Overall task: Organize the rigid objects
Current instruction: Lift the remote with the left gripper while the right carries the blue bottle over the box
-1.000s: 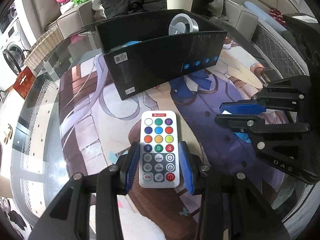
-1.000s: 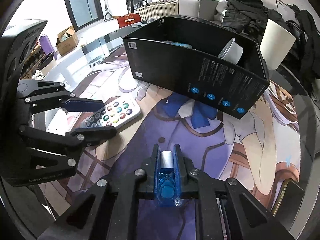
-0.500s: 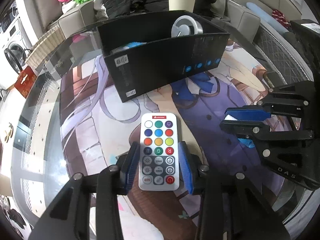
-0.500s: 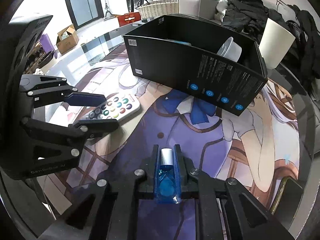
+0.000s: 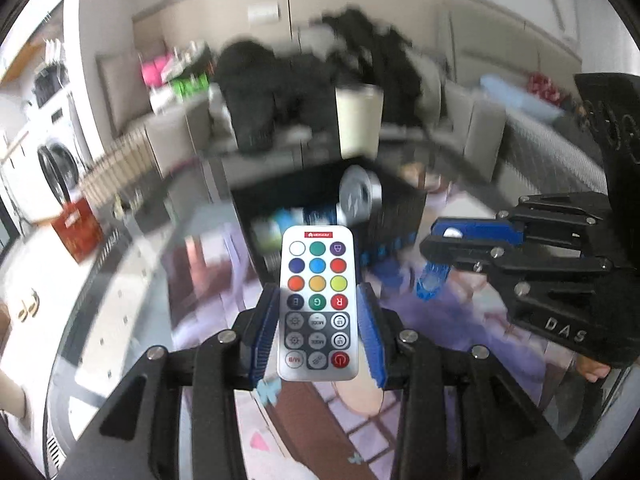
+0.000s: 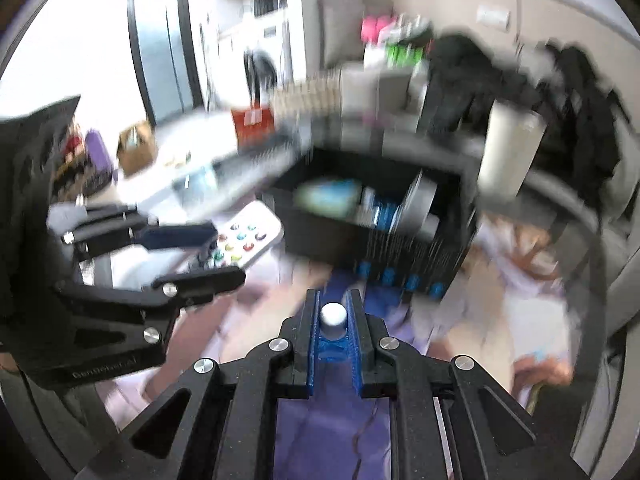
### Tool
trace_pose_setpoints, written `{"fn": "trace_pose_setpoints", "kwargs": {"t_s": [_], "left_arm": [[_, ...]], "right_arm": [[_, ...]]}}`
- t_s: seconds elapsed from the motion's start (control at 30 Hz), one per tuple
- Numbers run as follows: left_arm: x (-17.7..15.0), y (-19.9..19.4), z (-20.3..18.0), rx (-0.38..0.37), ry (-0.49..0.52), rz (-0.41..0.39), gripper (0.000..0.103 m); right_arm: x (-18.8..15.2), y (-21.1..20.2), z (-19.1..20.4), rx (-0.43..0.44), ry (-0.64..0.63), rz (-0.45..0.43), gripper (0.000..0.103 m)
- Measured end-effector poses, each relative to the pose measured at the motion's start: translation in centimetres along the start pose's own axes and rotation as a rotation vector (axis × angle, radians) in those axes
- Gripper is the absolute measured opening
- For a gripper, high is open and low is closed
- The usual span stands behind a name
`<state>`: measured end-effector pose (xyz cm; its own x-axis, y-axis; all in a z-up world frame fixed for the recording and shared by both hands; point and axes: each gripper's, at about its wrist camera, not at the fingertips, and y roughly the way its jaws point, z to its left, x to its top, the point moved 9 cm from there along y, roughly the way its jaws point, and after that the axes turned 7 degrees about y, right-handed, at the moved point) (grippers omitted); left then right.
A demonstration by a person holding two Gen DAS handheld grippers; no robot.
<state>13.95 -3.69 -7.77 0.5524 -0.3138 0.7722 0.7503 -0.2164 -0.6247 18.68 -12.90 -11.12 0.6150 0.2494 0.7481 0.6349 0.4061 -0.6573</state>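
Both tools loaded, raised above the surface [image 5: 120,320]

Left tool [image 5: 318,332] pinching white remote [image 5: 318,300] by its long edges, button face up, clear of the printed mat; black box [image 6: 360,220] ahead, blurred, holding blue and silver items; right tool [image 6: 334,320] clamped on blue silver-capped bottle [image 6: 333,316]

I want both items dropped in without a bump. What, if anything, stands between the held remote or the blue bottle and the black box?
Nothing visible does. The remote in the left gripper and the blue bottle in the right gripper are lifted, facing the black box, whose top is open. Its near wall must still be cleared, and items already lie inside.
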Motion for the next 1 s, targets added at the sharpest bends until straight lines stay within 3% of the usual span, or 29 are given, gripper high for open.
{"fn": "trace_pose_setpoints", "kwargs": {"t_s": [0.17, 0.3, 0.7, 1.0], "left_arm": [[2.5, -4.8, 1.8, 0.068, -0.03, -0.223, 0.038], [3.3, -7.5, 2.7, 0.095, -0.034, -0.321, 0.038], [4.2, -6.7, 3.5, 0.09, -0.052, -0.318, 0.038], [7.8, -3.9, 5.6, 0.102, -0.102, -0.345, 0.038]], "right_arm": [[3.3, -5.7, 0.6, -0.022, -0.025, -0.272, 0.013], [4.4, -8.8, 1.4, -0.036, -0.048, -0.391, 0.013], [4.8, -10.6, 2.6, -0.023, -0.051, -0.44, 0.013], [9.3, -8.2, 1.2, -0.011, 0.01, -0.461, 0.013]]}}
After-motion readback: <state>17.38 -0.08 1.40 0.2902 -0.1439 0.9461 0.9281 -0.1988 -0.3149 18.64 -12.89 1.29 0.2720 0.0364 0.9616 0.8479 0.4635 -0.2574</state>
